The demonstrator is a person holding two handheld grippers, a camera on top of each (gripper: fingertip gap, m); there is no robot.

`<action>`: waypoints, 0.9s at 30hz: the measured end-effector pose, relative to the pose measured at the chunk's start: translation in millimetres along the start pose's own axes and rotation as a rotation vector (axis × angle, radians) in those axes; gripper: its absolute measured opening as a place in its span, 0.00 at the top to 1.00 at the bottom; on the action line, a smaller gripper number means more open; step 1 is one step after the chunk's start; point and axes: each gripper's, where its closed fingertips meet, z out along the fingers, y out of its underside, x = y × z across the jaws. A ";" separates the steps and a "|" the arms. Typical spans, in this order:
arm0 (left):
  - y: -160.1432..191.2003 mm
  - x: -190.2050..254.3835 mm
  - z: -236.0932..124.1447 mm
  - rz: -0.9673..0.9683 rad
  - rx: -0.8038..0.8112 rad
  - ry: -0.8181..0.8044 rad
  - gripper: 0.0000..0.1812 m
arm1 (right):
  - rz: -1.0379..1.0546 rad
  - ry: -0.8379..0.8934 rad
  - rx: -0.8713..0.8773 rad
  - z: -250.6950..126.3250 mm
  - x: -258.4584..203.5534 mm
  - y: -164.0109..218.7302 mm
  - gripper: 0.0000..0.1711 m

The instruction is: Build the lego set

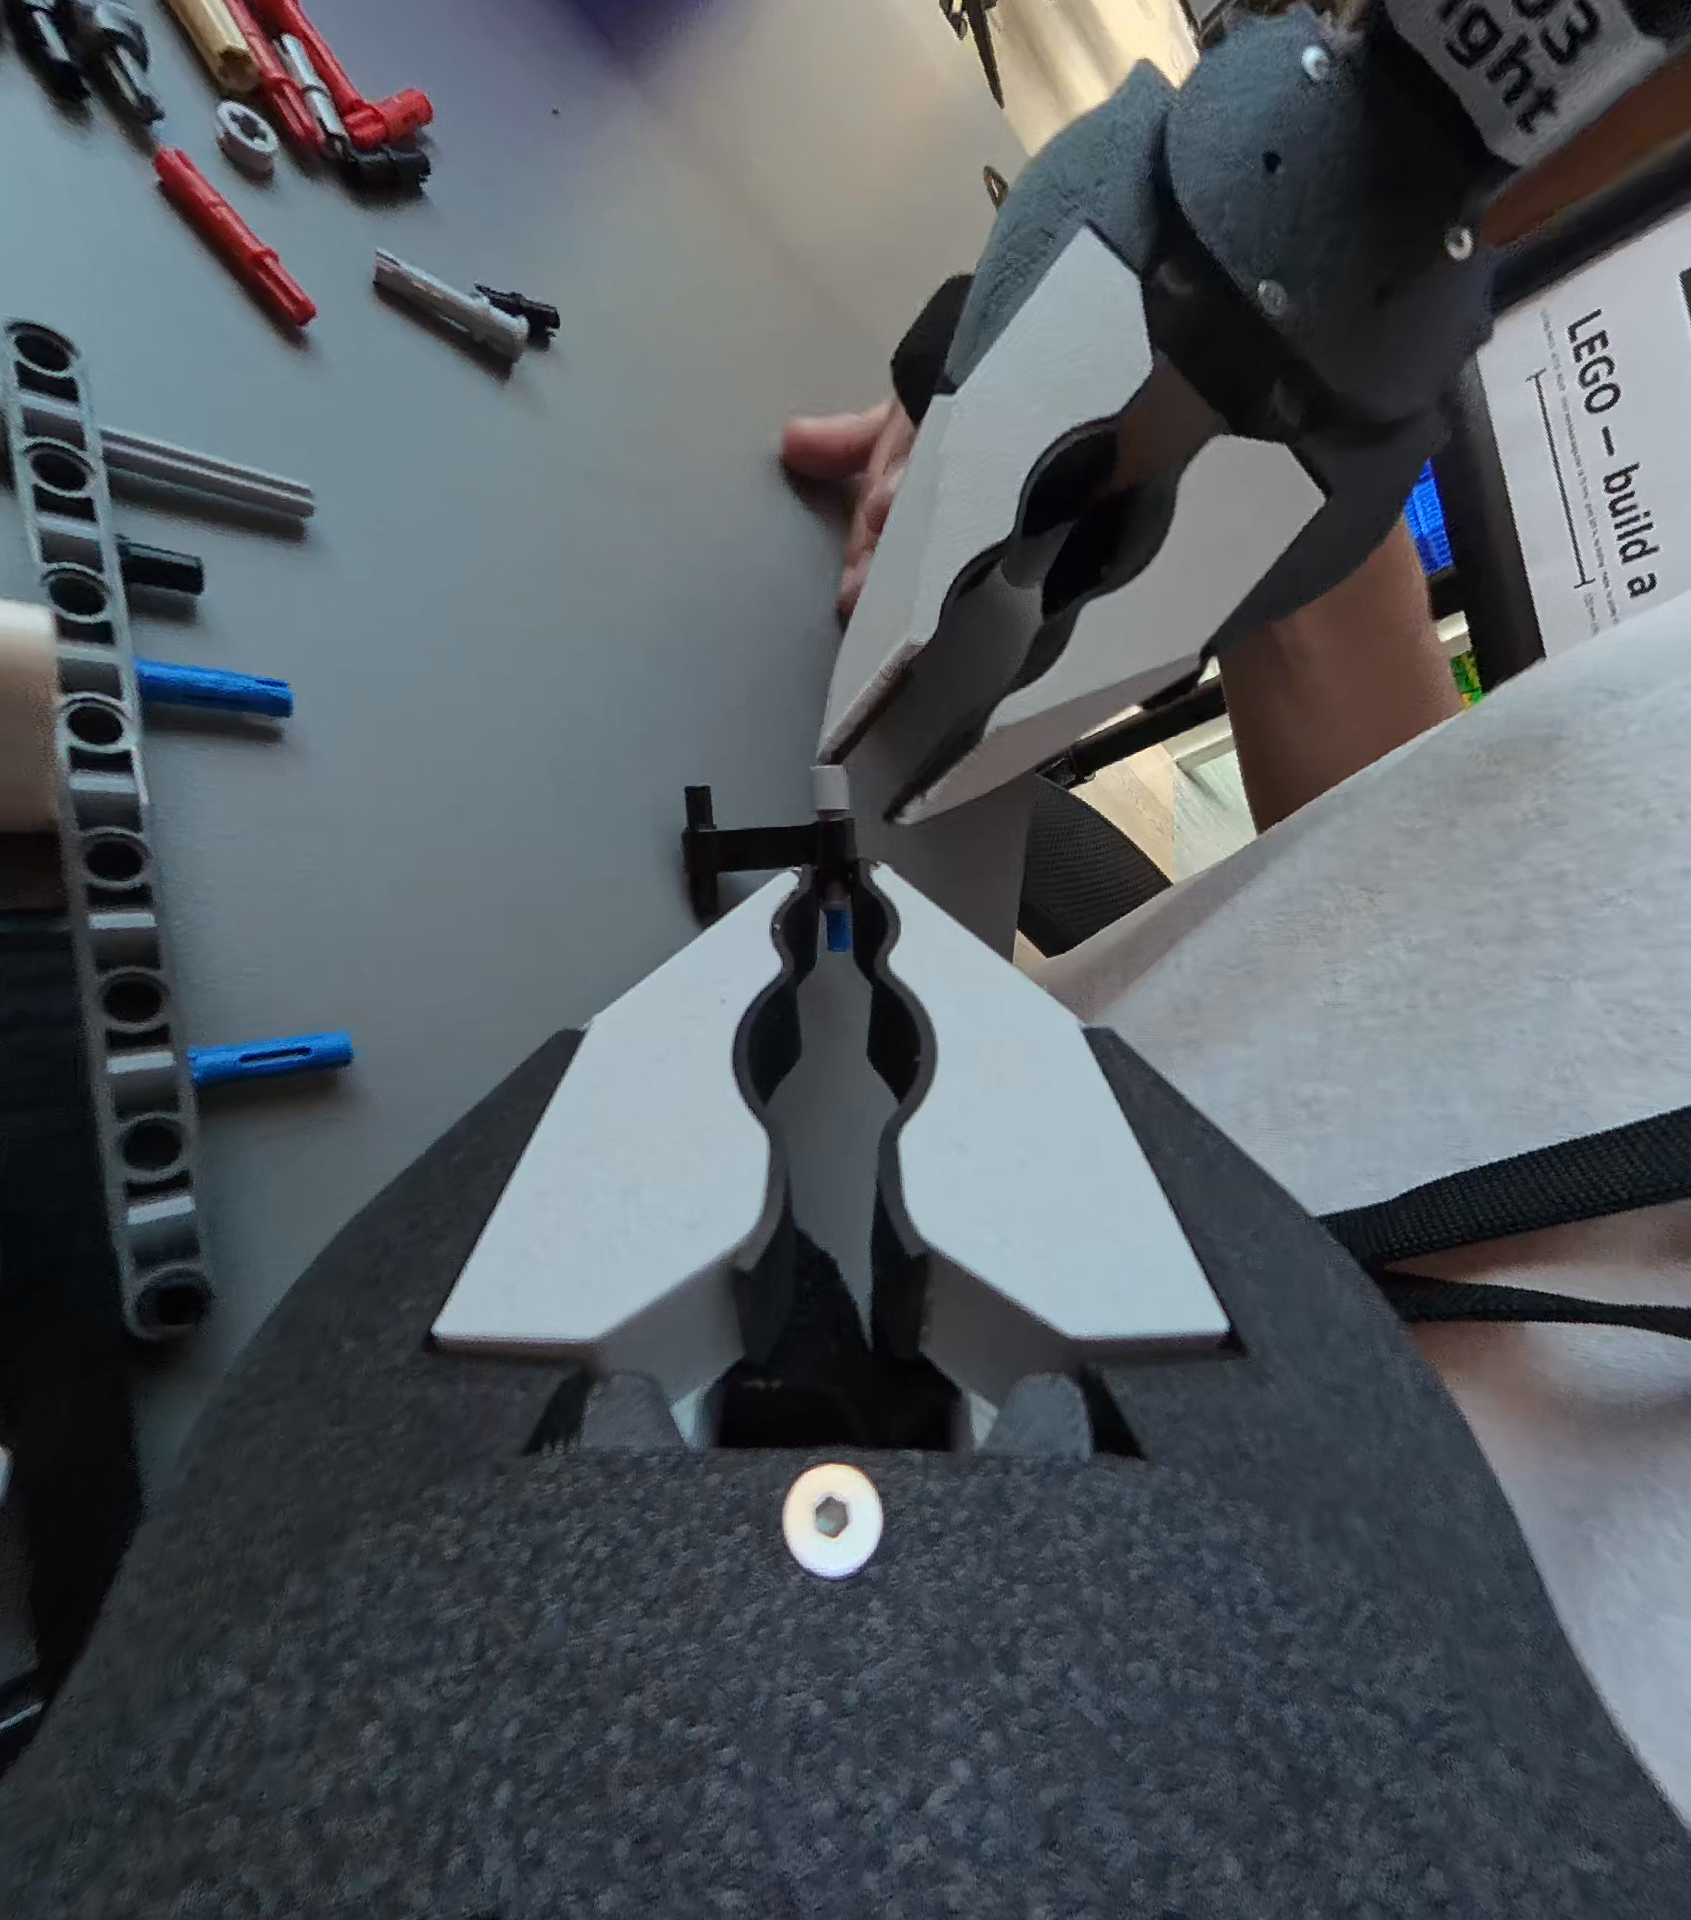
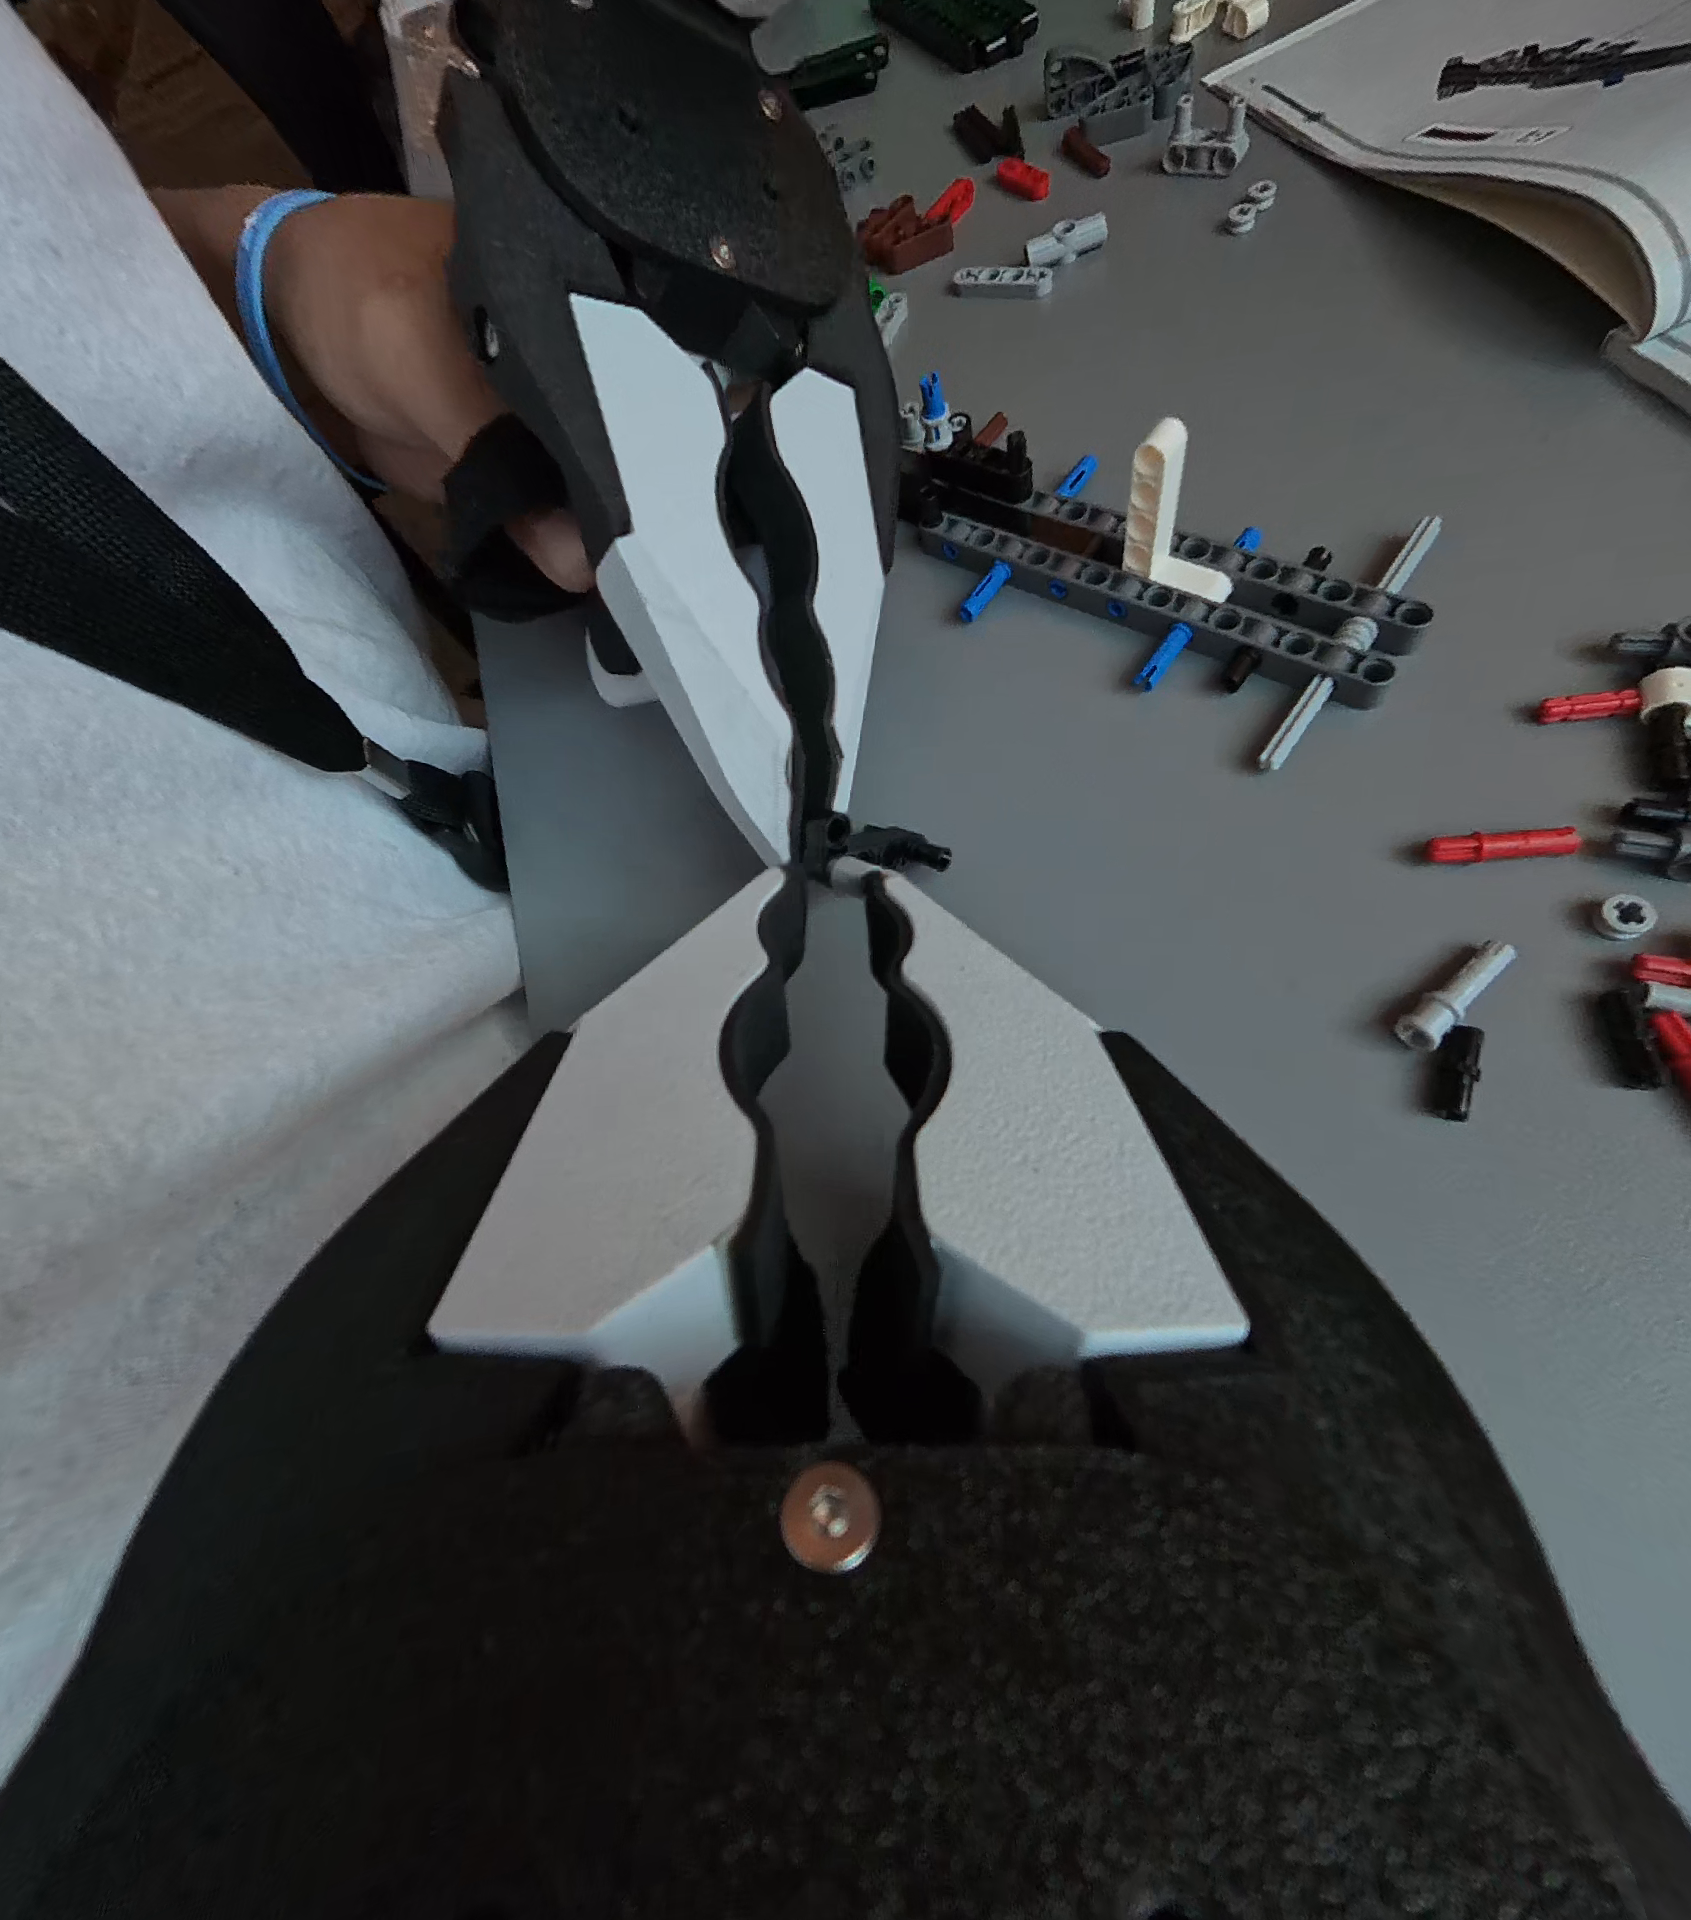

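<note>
My left gripper (image 1: 833,873) is shut on a small black connector (image 1: 768,840) with a blue pin (image 1: 835,928) in it, held above the grey table. A small light grey bush (image 1: 828,787) sits on the connector's top end. My right gripper (image 2: 828,878) is slightly open, its tips on either side of the bush (image 2: 846,883); one finger touches it and the other stands apart. In the left wrist view the right gripper (image 1: 862,784) comes in from the upper right. In the right wrist view the left gripper (image 2: 810,847) comes down from above, and the connector (image 2: 888,844) sticks out to the right.
A part-built frame of long grey beams (image 2: 1184,592) with blue pins and a white L-piece (image 2: 1158,520) lies on the table; it also shows in the left wrist view (image 1: 93,831). Loose red and grey pins (image 2: 1501,844) lie at right. An open instruction booklet (image 2: 1443,156) lies far right. My two grippers' fingertips are within a few centimetres of each other.
</note>
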 end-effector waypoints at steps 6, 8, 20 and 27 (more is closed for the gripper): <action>-4.9 -3.9 -0.6 -0.067 0.024 0.017 0.98 | -0.179 0.240 0.035 4.8 8.9 -7.9 0.93; -5.8 -4.8 -0.7 -0.075 0.029 0.015 0.98 | -0.151 0.270 0.027 5.4 11.3 -4.4 0.93; -6.9 -5.4 -0.5 -0.089 0.034 0.021 0.98 | -0.077 0.317 -0.024 13.6 8.4 3.0 0.83; -6.6 -7.9 0.3 -0.099 0.034 0.002 0.98 | -0.123 0.418 -0.074 15.5 12.7 5.3 0.86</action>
